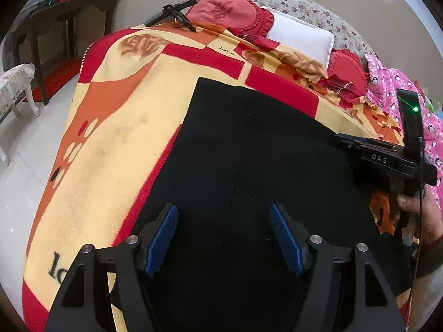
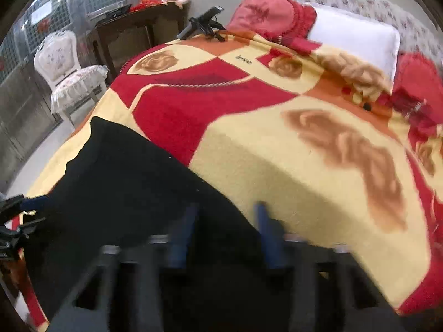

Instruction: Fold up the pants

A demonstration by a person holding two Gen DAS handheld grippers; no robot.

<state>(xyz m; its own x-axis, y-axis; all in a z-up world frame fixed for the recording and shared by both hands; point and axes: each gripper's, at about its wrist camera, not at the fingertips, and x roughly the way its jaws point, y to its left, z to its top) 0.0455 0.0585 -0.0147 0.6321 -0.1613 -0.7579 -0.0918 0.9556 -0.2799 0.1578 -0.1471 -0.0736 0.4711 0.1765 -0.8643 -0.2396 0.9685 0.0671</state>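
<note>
Lying flat on the red-and-yellow blanket [image 1: 116,144], the black pants [image 1: 249,152] sit right under the left gripper [image 1: 224,238], whose blue pads hang spread wide with nothing pinched. Off to its right, the right gripper [image 2: 225,235] is over the pants' edge, too blurry to call open or closed. Pillows [image 1: 301,41] sit well beyond both.

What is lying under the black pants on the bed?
The black pants lie on a red, orange and cream blanket, which shows all around them. Whatever is beneath the blanket is covered and cannot be seen.
</note>
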